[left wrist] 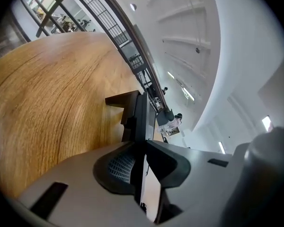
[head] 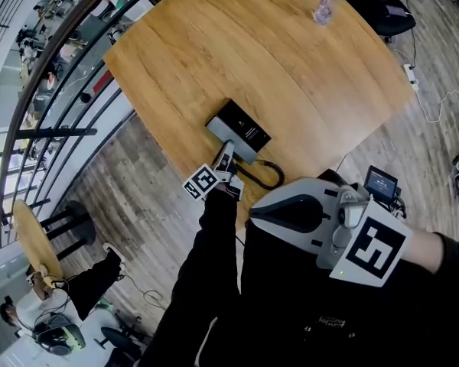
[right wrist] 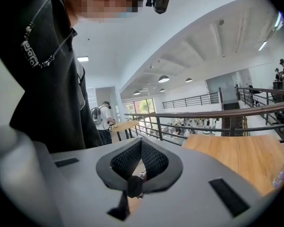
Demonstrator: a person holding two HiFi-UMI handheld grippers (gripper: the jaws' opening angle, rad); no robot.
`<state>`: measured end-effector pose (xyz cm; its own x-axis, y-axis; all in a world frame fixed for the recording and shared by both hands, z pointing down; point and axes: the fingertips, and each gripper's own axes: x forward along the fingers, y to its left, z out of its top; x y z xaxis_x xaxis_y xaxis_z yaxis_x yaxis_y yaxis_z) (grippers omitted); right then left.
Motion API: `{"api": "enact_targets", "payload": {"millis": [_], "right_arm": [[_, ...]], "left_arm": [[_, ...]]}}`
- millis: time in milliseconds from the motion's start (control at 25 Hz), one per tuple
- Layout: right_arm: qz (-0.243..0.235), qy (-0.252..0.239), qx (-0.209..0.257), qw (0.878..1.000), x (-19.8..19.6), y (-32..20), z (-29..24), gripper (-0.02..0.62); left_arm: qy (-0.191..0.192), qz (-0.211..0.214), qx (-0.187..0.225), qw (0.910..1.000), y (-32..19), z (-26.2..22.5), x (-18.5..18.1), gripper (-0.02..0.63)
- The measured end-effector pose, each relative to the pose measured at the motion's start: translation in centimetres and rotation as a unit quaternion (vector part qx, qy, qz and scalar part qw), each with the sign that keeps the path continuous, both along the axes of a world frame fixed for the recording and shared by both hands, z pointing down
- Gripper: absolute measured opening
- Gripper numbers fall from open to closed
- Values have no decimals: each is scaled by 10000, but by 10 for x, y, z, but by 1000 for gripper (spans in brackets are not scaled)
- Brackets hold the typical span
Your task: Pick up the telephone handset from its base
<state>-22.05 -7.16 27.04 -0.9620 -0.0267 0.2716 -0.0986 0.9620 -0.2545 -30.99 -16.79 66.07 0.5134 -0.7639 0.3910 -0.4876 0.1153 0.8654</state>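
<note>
A black telephone base (head: pixel 246 125) lies on the round wooden table (head: pixel 214 44) near its front edge. The grey handset (head: pixel 226 148) rests along the base's near side, and a coiled black cord (head: pixel 269 176) trails off it. My left gripper (head: pixel 223 164) reaches onto the handset. In the left gripper view the handset (left wrist: pixel 141 115) shows edge on as a thin dark slab, with the left gripper (left wrist: pixel 141 148) shut on it. My right gripper (head: pixel 254 217) hangs off the table's edge, close to the person's body, shut on nothing (right wrist: pixel 141 143).
A clear plastic bottle (head: pixel 328 1) stands at the table's far right edge. A small device with a lit screen (head: pixel 381 183) sits beside the right gripper. A railing (head: pixel 53 90) runs along the table's left side. Cables lie on the floor (head: pixel 436 105) at right.
</note>
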Motion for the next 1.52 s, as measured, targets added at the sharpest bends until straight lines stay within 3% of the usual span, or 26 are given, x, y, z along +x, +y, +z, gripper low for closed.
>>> {"api": "enact_targets", "payload": {"millis": [360,520,800,1120,1240,1400,1520], "right_arm": [[53,-141,-43,9999,14,3,-3,17],[111,-35,194,9997,25,-1,-3,17],[244,-73,242,9994,42,-4,-8,17],[119,-304,333,9989,47,-5,-22,17],[-57,-457,486,9978,45,-3,-32,17],[-150,-553,589,9966,49,-1,-37,17],[-153,-689,644,9954,50,-1,-39,17]], "left_arm": [[121,-351,-32,9993,11,-14,-2,77],[270,-659,-94,9974,11,-13,-3,77],[142,-661,26,9977,24,-45,16,77],[411,-722,719,9939,25,-133,65,77],[714,-741,969,9900,28,-164,75,77],[495,-664,1331,9876,34,-203,83,77],[-238,-643,1571,9852,43,-236,76,77]]}}
